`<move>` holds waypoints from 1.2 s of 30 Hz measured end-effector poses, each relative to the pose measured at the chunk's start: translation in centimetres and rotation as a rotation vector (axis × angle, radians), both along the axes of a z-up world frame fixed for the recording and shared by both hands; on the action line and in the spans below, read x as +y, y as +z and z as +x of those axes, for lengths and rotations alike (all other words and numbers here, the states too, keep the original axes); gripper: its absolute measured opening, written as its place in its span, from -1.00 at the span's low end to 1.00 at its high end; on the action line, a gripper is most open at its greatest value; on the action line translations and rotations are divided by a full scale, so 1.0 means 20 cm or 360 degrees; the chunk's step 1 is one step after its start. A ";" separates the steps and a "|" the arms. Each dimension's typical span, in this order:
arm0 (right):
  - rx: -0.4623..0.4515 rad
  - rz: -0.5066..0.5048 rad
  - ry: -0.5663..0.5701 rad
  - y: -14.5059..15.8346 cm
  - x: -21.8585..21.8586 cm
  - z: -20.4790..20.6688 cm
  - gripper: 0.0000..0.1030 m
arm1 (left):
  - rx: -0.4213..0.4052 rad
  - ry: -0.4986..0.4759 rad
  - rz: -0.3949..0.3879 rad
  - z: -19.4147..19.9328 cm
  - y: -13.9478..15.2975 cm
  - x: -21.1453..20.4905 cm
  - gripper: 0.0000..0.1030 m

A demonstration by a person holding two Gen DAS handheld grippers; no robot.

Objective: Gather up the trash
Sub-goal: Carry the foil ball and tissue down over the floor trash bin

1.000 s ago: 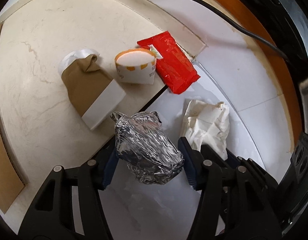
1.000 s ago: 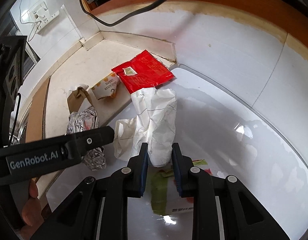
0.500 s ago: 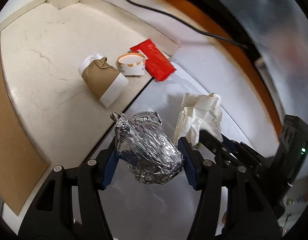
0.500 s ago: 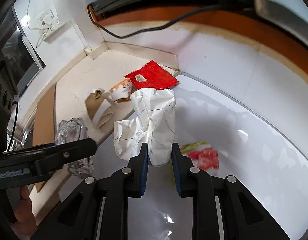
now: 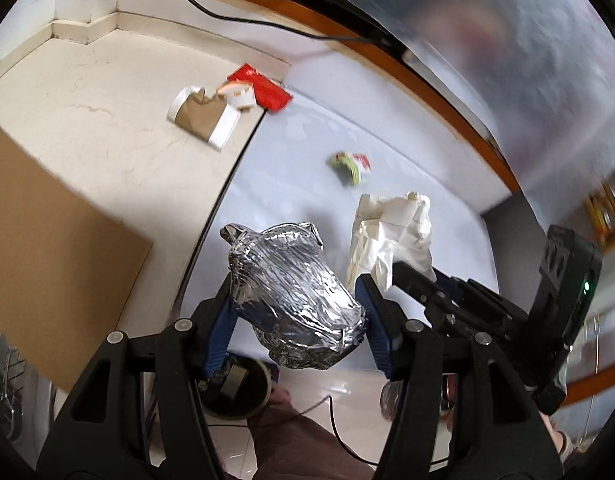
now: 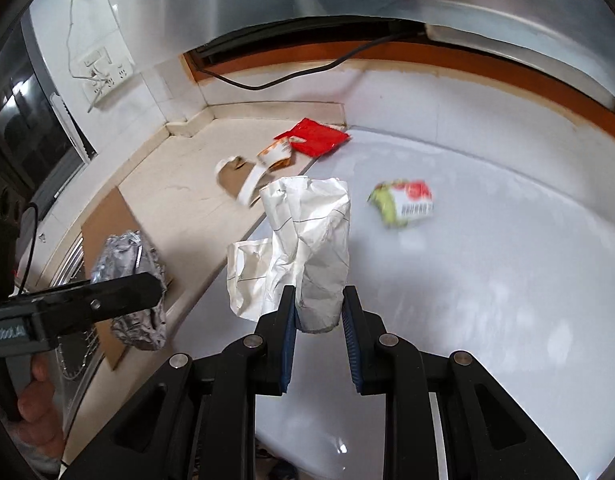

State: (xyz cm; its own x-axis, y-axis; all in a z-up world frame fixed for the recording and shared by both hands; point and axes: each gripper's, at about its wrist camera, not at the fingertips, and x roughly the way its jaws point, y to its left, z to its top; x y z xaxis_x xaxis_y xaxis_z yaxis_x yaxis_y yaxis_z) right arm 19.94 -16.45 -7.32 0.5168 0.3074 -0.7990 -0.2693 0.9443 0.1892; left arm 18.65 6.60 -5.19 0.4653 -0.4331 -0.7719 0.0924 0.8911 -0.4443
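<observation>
Two loads were carried: left tongs (image 5: 295, 316) clenched on foil wad (image 5: 295, 292), right tongs (image 6: 318, 320) on crumpled paper (image 6: 307, 240); steady grips were advised until the bin.

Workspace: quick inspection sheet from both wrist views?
Surface: white counter meeting a beige counter.
Job's things: foil ball and crumpled white paper both held; red wrapper, brown paper cup, small printed cup, green-red wrapper lying loose.
Clutter: cardboard sheet.
Grippers: left gripper shut on foil ball; right gripper shut on the paper.
Cables: black cable along the back wall.
Surroundings: wall socket, round bin below.
</observation>
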 end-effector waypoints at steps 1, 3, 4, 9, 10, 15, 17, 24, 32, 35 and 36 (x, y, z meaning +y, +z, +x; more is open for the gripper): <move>-0.0005 -0.0002 -0.0019 -0.01 0.02 -0.07 -0.58 | 0.0003 -0.0032 0.0003 -0.05 -0.01 0.02 0.05; -0.0007 -0.0014 -0.0065 -0.02 0.05 -0.26 -0.58 | 0.0012 -0.0089 0.0018 -0.14 -0.03 0.04 0.05; -0.0004 -0.0022 -0.0083 -0.04 0.06 -0.33 -0.58 | 0.0021 -0.0120 0.0024 -0.19 -0.05 0.05 0.05; 0.0083 -0.0069 -0.0147 -0.13 0.12 -0.74 -0.58 | 0.0102 -0.0210 0.0054 -0.39 -0.15 0.07 0.05; 0.0114 -0.0076 -0.0149 -0.16 0.13 -0.82 -0.58 | 0.0117 -0.0223 0.0059 -0.42 -0.17 0.07 0.05; 0.0282 -0.0116 -0.0122 -0.32 0.15 -1.11 -0.58 | 0.0192 -0.0291 0.0113 -0.59 -0.30 0.02 0.05; 0.0342 -0.0159 -0.0104 -0.41 0.15 -1.18 -0.58 | 0.0231 -0.0313 0.0126 -0.64 -0.37 -0.02 0.05; 0.0569 -0.0188 -0.0110 -0.89 0.11 -1.36 -0.58 | 0.0390 -0.0356 0.0186 -0.78 -0.79 -0.16 0.05; 0.0864 -0.0170 -0.0135 -1.78 -0.03 -1.34 -0.58 | 0.0627 -0.0276 0.0343 -0.79 -1.72 -0.32 0.06; 0.0905 -0.0181 -0.0122 -2.05 -0.04 -1.29 -0.58 | 0.0701 -0.0199 0.0378 -0.75 -2.04 -0.32 0.06; 0.0919 -0.0193 -0.0122 -2.17 -0.04 -1.28 -0.58 | 0.0717 -0.0175 0.0368 -0.73 -2.12 -0.32 0.06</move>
State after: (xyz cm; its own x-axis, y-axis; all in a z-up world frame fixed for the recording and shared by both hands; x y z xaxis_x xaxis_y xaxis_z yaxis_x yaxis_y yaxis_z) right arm -5.60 -17.34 -50.66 0.0054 0.1753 -0.9845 -0.0848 0.9810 0.1742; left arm 3.96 0.30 -47.57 0.0258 -0.2554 -0.9665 0.0359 0.9664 -0.2544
